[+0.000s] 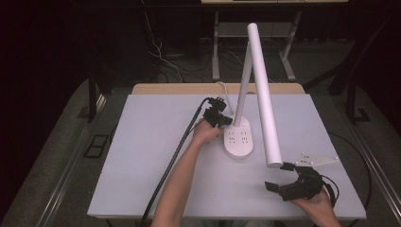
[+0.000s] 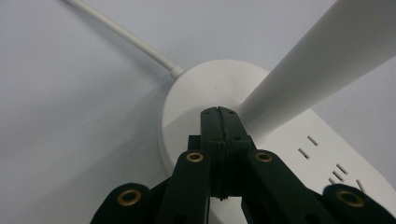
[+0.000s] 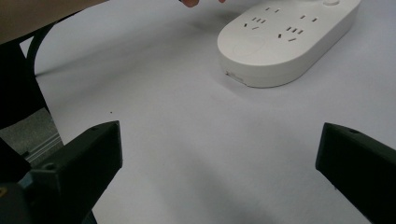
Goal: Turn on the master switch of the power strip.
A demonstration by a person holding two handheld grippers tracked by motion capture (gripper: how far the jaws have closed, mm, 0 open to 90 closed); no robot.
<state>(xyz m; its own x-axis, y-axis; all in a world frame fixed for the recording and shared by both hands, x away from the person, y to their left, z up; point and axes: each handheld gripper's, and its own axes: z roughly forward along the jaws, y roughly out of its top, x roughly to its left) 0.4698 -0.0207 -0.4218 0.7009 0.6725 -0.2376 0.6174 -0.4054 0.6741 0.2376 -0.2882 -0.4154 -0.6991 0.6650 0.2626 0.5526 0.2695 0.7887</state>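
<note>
A white desk lamp stands mid-table on an oblong base (image 1: 239,142) with sockets in its top. Its thin stem (image 1: 242,85) rises from the base's far end. The long tube head (image 1: 265,104) slants down toward the front right. My left gripper (image 1: 230,120) is shut with nothing between its jaws. Its tip (image 2: 219,112) sits over the round rear end of the base (image 2: 187,102), right beside the stem (image 2: 317,60). My right gripper (image 1: 279,176) hangs wide open at the front right, below the tube's low end. Its fingers (image 3: 88,158) frame bare table, and the base (image 3: 285,42) lies farther ahead.
The pale table (image 1: 156,156) has a wooden strip along its far edge (image 1: 189,88). A white cord (image 2: 126,35) leaves the base toward the back. A black cable (image 1: 172,161) trails from the left gripper along the forearm (image 1: 182,179). Dark floor and desk legs lie beyond.
</note>
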